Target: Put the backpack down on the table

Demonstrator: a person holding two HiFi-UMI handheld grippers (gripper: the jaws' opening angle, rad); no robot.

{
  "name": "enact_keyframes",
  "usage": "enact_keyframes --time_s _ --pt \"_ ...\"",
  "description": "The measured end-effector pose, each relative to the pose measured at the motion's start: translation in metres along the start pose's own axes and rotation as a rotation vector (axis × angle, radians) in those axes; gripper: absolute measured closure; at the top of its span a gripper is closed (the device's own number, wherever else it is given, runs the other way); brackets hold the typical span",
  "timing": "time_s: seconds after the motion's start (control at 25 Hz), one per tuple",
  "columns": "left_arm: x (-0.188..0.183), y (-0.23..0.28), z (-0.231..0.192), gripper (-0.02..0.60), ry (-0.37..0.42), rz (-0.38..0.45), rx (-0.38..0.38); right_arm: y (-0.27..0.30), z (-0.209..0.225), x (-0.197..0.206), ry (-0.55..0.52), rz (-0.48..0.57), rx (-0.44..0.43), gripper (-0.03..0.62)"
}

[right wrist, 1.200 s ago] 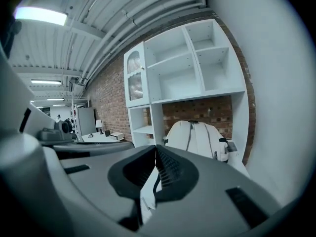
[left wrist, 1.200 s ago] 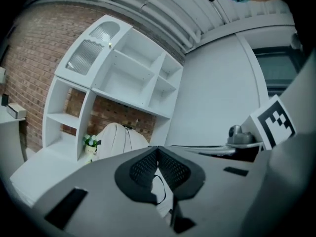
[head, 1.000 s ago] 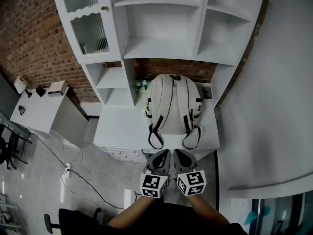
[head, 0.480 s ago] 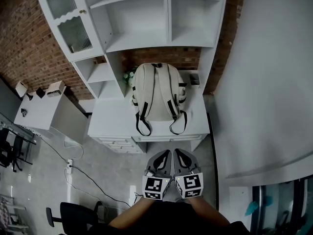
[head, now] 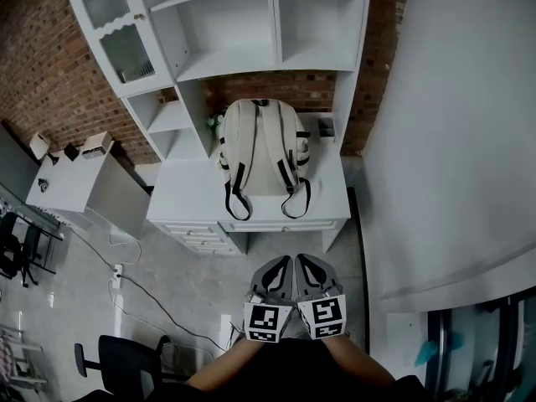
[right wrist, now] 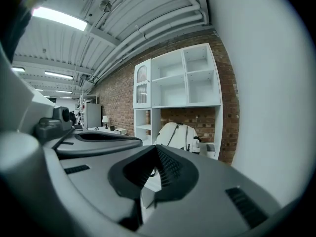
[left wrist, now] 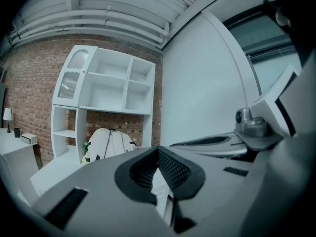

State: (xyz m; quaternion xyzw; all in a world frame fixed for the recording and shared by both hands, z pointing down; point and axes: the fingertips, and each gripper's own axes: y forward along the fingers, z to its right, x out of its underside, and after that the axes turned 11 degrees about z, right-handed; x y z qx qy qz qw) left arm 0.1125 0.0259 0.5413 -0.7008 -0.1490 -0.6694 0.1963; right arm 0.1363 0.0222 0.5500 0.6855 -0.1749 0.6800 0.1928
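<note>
The backpack (head: 261, 145) is down on the table (head: 188, 199), dead ahead at your 12 o'clock. It stands upright in the nook under the white shelves (head: 234, 23), strap side facing you. Its two black-edged strap loops trail across the tabletop towards the front edge.

Your left gripper (head: 280, 262) has its jaws together with nothing between them. It's the same for your right gripper (head: 307, 262): closed and empty. You hold the pair side by side, nearly touching, out over the grey floor and well apart from the table. Both point at the backpack.

A bit of green plant (head: 215, 124) peeks out at the backpack's 10 o'clock, just beside it. A small box (head: 326, 126) sits at its 2 o'clock, against the brick wall (head: 50, 65). Off at your 10 o'clock there's a second white table (head: 63, 187) with small items on it. A black chair (head: 126, 363) is down at your 8 o'clock.
</note>
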Motion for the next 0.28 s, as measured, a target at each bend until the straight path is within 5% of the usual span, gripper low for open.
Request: enact_keyframes --time_s 0.28 --pt "0.014 -0.011 0.018 0.565 -0.055 0.001 -0.015 -0.021 0.001 0.005 -0.041 -0.009 -0.002 0.577"
